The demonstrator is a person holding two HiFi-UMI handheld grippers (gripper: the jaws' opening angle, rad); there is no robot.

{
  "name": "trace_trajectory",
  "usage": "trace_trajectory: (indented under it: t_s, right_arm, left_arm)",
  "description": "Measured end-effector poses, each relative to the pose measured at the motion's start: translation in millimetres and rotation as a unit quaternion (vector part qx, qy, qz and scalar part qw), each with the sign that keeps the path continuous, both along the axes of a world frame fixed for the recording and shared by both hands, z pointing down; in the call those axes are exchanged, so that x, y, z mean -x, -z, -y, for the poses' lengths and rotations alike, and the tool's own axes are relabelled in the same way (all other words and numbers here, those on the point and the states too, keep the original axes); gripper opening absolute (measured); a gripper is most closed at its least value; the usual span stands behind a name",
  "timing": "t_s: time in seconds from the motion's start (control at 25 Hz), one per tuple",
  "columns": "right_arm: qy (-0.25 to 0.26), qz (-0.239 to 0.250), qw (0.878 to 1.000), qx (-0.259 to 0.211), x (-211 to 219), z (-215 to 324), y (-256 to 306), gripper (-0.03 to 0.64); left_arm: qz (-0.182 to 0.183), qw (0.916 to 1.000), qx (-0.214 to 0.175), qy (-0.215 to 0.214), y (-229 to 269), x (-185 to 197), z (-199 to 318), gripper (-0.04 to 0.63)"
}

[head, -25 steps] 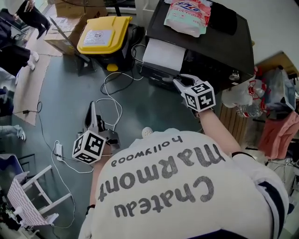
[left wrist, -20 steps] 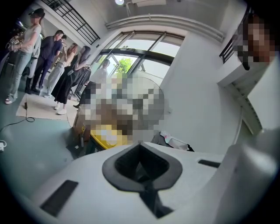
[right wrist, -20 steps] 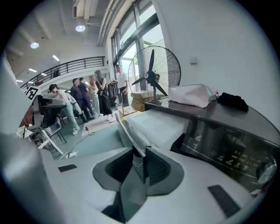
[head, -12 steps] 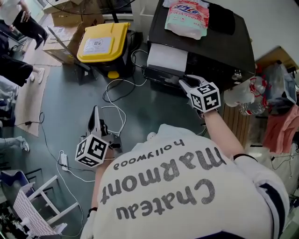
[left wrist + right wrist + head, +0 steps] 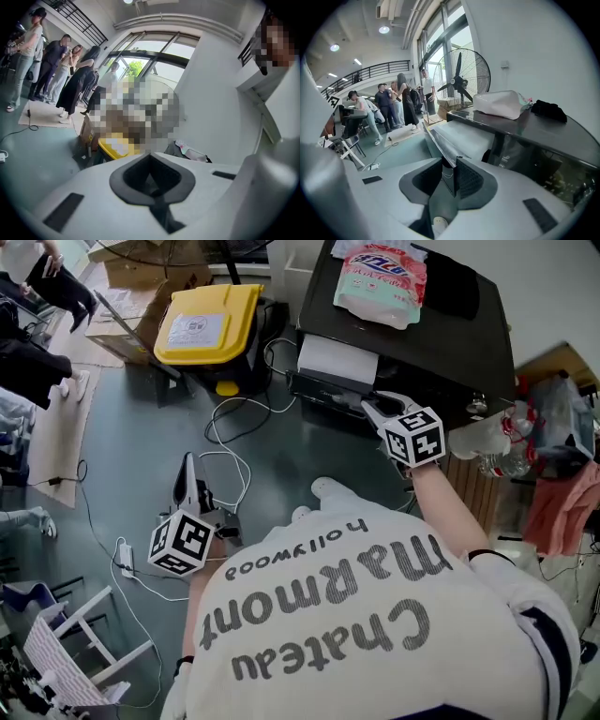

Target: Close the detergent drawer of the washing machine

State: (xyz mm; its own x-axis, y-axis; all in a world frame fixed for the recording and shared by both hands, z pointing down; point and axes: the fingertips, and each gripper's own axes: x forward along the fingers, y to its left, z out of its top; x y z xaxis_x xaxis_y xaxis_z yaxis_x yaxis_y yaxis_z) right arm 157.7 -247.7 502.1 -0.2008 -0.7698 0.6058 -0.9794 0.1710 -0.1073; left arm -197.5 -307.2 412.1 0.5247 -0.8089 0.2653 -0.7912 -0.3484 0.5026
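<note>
stood over a grey-green floor (image 5: 141, 427), bent toward a black washing machine (image 5: 422, 343) at the top of the head view. found the detergent drawer (image 5: 336, 359) pulled out of the machine's front, toward its left end as the head view shows it, pale top face up, not yet pushed home. reached it with the right gripper (image 5: 449, 168), arm stretched forward. had that gripper released, jaws just opened wider, with the drawer's thin front panel standing upright between them: close against one pad, clear of the other, so no clamp on it. held the left gripper (image 5: 187, 463) low over the floor, well apart from the machine, pointed away from the body. had it clenched on nothing, pads met in the left gripper view. saw a pink-and-white pouch (image 5: 380, 273) and a black cloth (image 5: 459, 282) lying on the machine's top, behind the drawer and apart from it. saw a yellow-lidded bin (image 5: 208, 315) on the floor just left of the machine, and cables (image 5: 230, 413) looped across the floor between bin, machine and left gripper. caught a pedestal fan (image 5: 459, 84) beyond the machine and a group of people (image 5: 389, 105) standing far off in the right gripper view.
</note>
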Motion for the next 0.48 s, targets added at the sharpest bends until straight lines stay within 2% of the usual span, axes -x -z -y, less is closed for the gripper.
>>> trace_trajectory:
  t_s: [0.48]
  right_arm:
    - [-0.002,0.001,1.0,-0.004,-21.5,20.8,4.5,0.107]
  left_arm:
    - [0.003,0.9999,0.007,-0.011,0.3,-31.8,21.6,0.008]
